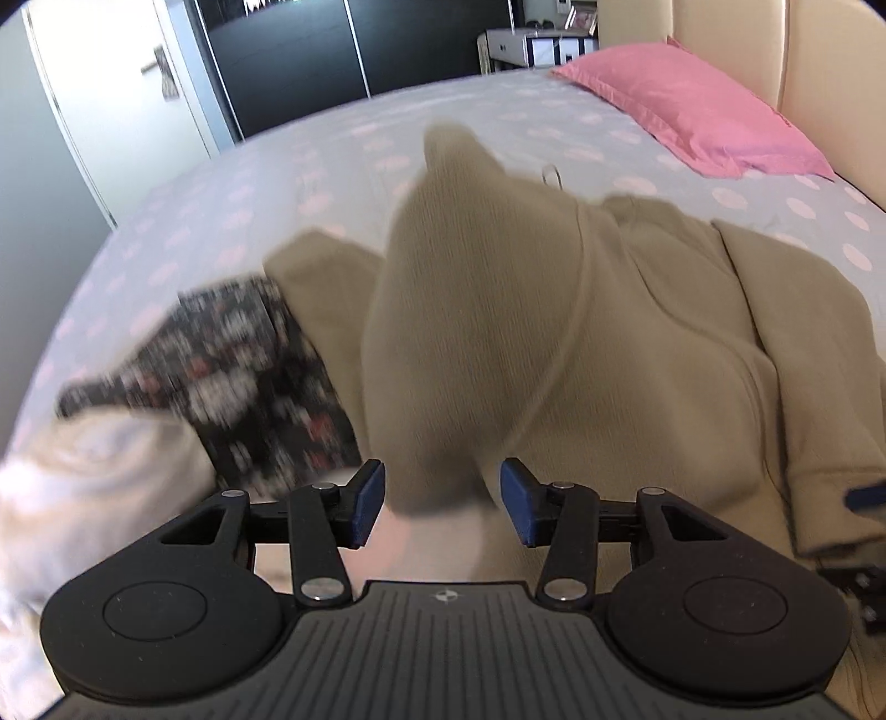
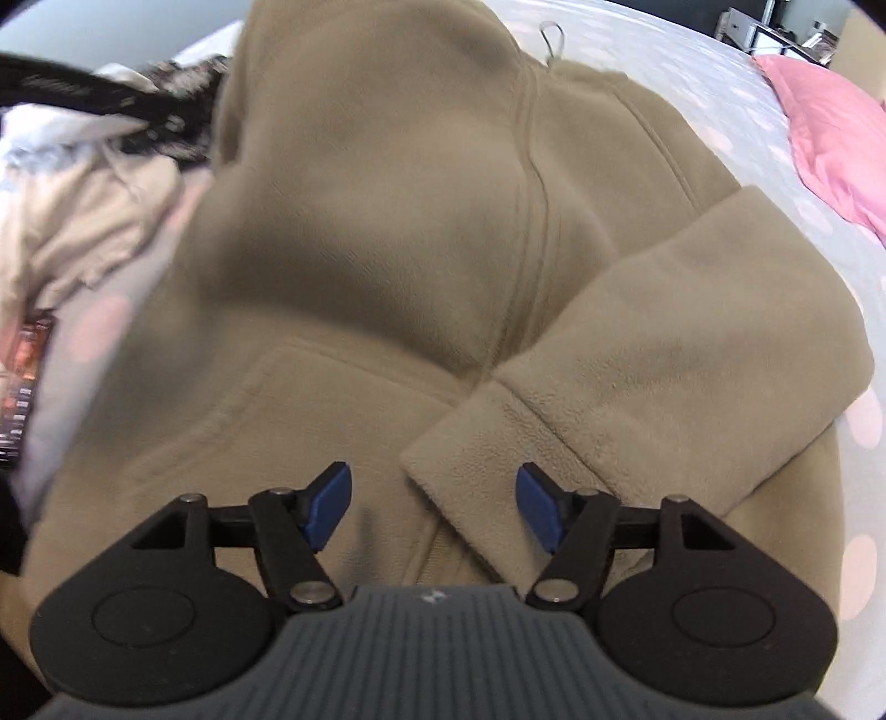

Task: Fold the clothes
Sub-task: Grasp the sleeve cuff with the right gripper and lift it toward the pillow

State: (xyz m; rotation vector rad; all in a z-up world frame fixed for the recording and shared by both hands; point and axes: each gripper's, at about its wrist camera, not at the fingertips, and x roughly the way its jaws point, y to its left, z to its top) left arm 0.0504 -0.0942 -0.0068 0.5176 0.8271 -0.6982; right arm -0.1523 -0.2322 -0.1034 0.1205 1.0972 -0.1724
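A beige fleece jacket [image 1: 554, 332] lies spread on the polka-dot bed [image 1: 277, 177]; it fills the right wrist view [image 2: 387, 249]. Its left sleeve [image 1: 443, 343] hangs blurred just ahead of my left gripper [image 1: 440, 507], whose jaws stand open, the sleeve end [image 1: 437, 487] between them without contact. Its right sleeve [image 2: 664, 365] is folded across the body, the cuff [image 2: 470, 465] lying just ahead of my right gripper [image 2: 432, 507], which is open and empty. The zipper [image 2: 531, 221] runs up the middle. The edge of the right gripper [image 1: 864, 493] shows in the left wrist view.
A black floral garment [image 1: 238, 365] and a white garment [image 1: 83, 482] lie left of the jacket; light clothes [image 2: 72, 210] are piled at left in the right wrist view. A pink pillow [image 1: 681, 105] lies at the headboard. Dark wardrobe doors [image 1: 332, 50] stand beyond the bed.
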